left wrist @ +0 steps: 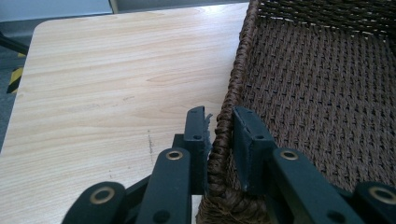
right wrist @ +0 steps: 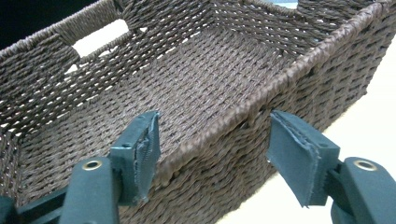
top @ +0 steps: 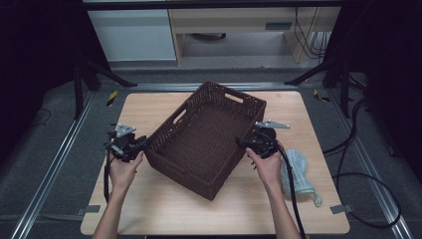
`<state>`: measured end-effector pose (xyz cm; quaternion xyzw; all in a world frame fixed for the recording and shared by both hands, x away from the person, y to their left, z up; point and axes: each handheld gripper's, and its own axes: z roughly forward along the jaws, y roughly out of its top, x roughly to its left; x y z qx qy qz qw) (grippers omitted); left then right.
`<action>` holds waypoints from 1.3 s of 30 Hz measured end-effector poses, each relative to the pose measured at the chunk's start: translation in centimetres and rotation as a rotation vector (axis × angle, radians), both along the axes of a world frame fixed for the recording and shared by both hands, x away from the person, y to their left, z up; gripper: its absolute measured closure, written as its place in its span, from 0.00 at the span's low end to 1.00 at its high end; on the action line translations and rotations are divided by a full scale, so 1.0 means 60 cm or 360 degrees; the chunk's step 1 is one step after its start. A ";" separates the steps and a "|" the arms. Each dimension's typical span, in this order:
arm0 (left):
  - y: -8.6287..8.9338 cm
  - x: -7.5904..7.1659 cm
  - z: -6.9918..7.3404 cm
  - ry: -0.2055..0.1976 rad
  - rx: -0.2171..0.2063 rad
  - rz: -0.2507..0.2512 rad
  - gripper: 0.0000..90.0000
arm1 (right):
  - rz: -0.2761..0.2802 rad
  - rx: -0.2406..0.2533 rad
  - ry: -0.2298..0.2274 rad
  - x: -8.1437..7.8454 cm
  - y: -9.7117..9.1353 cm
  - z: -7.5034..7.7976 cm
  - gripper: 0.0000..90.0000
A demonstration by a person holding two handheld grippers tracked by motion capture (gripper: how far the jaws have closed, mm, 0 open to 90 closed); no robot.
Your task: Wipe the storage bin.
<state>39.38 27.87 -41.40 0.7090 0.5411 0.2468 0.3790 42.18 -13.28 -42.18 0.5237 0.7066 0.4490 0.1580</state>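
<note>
A dark brown woven basket (top: 226, 93) with cut-out handles sits at an angle in the middle of the light wood table (top: 149, 107); nothing lies inside it. My left gripper (top: 144, 143) is at its left wall. In the left gripper view my left gripper (left wrist: 219, 127) is shut on the basket's braided rim (left wrist: 233, 79), one pad outside and one inside. My right gripper (top: 242, 142) is at the basket's right wall. In the right gripper view my right gripper (right wrist: 215, 140) straddles the rim (right wrist: 261, 95) with its jaws wide apart, and neither pad presses on it.
A pale green crumpled cloth (top: 299, 174) lies on the table just right of my right forearm. Black cables (top: 358, 174) loop on the floor at the right. Metal rails run along both sides of the table, and a cabinet stands behind it.
</note>
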 end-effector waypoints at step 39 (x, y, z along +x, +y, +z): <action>-0.015 -0.054 0.013 -0.0030 -0.0020 0.0133 0.60 | -0.0002 0.0036 0.0037 -0.030 -0.001 -0.002 0.42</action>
